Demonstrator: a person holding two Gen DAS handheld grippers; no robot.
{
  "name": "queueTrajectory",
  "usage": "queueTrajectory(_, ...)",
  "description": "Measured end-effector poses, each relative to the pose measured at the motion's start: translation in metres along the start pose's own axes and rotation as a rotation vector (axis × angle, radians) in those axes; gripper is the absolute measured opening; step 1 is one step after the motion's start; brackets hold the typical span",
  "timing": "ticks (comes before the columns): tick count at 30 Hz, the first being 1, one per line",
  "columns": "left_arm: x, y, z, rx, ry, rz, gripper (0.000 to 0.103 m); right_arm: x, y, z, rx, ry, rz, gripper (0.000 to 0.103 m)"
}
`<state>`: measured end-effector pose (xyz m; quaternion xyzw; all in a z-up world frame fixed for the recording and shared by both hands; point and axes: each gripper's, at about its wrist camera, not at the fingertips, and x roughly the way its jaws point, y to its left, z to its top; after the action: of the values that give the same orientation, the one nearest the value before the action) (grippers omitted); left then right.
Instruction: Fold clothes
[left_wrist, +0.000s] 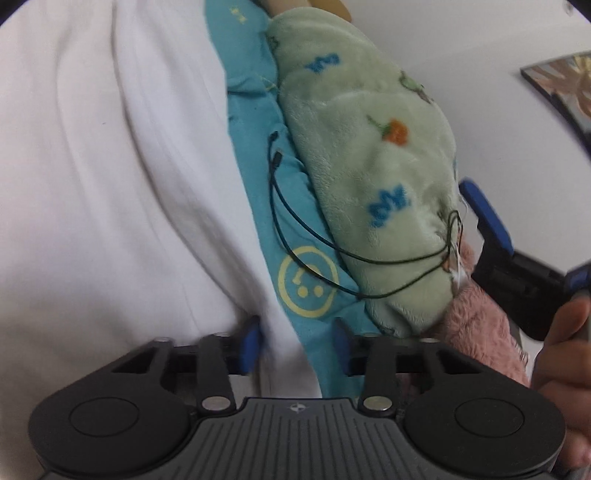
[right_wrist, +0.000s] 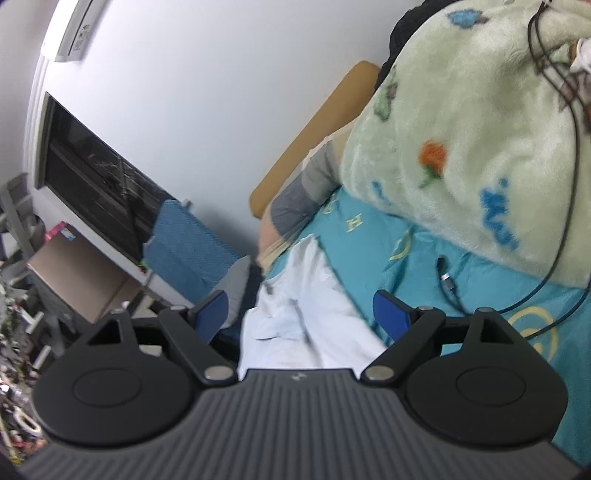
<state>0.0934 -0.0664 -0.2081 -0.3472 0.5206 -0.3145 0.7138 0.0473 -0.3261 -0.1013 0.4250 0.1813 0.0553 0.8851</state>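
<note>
A white garment (left_wrist: 110, 184) fills the left half of the left wrist view and lies on a teal sheet (left_wrist: 258, 147) printed with a yellow smiley. My left gripper (left_wrist: 295, 345) is open, and the garment's edge runs through the gap between its blue pads. In the right wrist view the same white garment (right_wrist: 306, 314) lies crumpled just beyond my right gripper (right_wrist: 301, 312), which is open wide with its fingers on either side of the cloth. One blue finger (left_wrist: 487, 218) of the right gripper and the hand (left_wrist: 565, 350) holding it show at the right.
A green fleece blanket (left_wrist: 369, 166) is heaped on the sheet, with a black cable (left_wrist: 280, 221) draped over it and a pink fuzzy cloth (left_wrist: 480, 317) beside it. A wooden headboard (right_wrist: 314, 129), a blue quilted item (right_wrist: 184, 240), a cardboard box (right_wrist: 74, 280) and floor clutter lie beyond.
</note>
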Motion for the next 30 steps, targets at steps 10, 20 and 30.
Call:
queueTrajectory(10,-0.084,-0.028,0.006,0.01,0.023,0.09,0.002,-0.008,0.001,-0.001,-0.024,-0.029,-0.059,0.088)
queueTrajectory(20,-0.142,0.021,0.013,-0.041,0.041,0.415,0.004,0.017,0.028,-0.026,-0.184,0.064,-0.104,0.087)
queueTrajectory(30,-0.156,0.015,0.111,-0.126,-0.24,0.396,0.063,0.04,0.048,-0.057,-0.332,0.113,-0.162,0.087)
